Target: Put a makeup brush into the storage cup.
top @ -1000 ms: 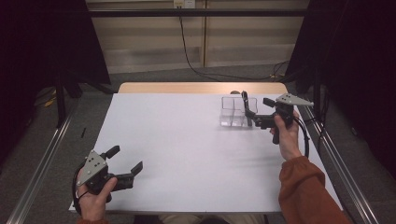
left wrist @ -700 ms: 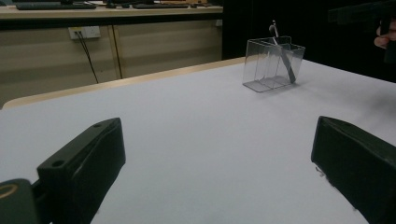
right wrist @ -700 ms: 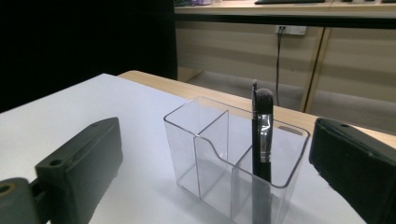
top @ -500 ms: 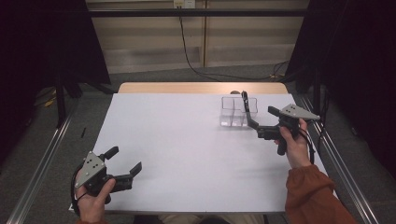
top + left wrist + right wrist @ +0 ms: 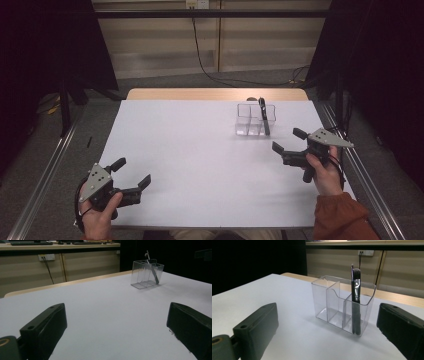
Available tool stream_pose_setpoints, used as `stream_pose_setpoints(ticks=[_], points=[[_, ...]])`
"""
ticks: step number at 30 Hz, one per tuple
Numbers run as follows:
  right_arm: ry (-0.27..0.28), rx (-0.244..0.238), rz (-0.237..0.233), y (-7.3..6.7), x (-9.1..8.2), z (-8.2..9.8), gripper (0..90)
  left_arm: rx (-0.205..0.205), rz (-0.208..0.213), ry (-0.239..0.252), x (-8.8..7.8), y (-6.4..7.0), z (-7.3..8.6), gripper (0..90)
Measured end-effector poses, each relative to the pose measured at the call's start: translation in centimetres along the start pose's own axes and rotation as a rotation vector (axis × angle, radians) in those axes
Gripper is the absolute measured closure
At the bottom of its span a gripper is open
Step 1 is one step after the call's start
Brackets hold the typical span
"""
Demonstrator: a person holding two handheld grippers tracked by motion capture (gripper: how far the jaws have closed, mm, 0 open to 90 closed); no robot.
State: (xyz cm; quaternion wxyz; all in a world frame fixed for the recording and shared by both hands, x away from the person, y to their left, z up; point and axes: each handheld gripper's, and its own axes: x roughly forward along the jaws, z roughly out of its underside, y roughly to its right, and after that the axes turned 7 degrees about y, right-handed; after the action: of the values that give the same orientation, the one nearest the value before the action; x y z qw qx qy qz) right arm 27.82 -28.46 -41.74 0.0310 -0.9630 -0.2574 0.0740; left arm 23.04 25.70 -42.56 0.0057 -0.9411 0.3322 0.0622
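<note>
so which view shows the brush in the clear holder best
The right gripper view: the brush stands close and large in an end compartment of the clear holder, head up, leaning on the rim. The left gripper view shows it far off and small; the high view shows a thin dark stick.

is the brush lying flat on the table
No, the brush stands upright in an end compartment of the clear organizer.

a white table (image 5: 200, 165) with a bare wooden far edge (image 5: 215, 94) stands on grey carpet (image 5: 165, 82). beyond the grippers a beige panelled wall (image 5: 150, 45) carries a socket (image 5: 196, 4) with a black cable (image 5: 200, 50) trailing down. dark curtains (image 5: 45, 45) hang at both sides.
</note>
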Motion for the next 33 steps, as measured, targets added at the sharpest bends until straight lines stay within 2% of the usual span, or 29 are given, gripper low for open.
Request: stream_pose_setpoints(ticks=[4, 11, 20, 24, 27, 33], points=[[0.012, -0.008, 0.001, -0.5, -1.0, 0.4, 2.8, 0.001, -0.001, 0.002, -0.1, 0.0, 0.0, 2.6], [0.009, 0.007, 0.007, -0.9, -2.9, 1.2, 1.7, -0.002, -0.006, 0.000, -0.1, 0.1, 0.1, 2.6], [0.006, -0.019, 0.020, -0.8, -4.4, 2.1, 1.8, 0.008, 0.001, -0.003, -0.3, 0.3, 0.1, 2.6], [0.018, -0.012, 0.000, -1.1, -5.0, 2.2, 1.9, 0.004, 0.002, 0.000, -0.3, 0.3, 0.0, 2.6], [0.002, -0.027, -0.015, -1.3, -5.4, 2.5, 2.0, 0.004, 0.004, 0.000, -0.3, 0.4, 0.0, 2.6], [-0.004, -0.018, -0.040, -1.3, -5.8, 2.9, 1.6, 0.008, 0.003, -0.001, -0.4, 0.6, 0.1, 2.6]])
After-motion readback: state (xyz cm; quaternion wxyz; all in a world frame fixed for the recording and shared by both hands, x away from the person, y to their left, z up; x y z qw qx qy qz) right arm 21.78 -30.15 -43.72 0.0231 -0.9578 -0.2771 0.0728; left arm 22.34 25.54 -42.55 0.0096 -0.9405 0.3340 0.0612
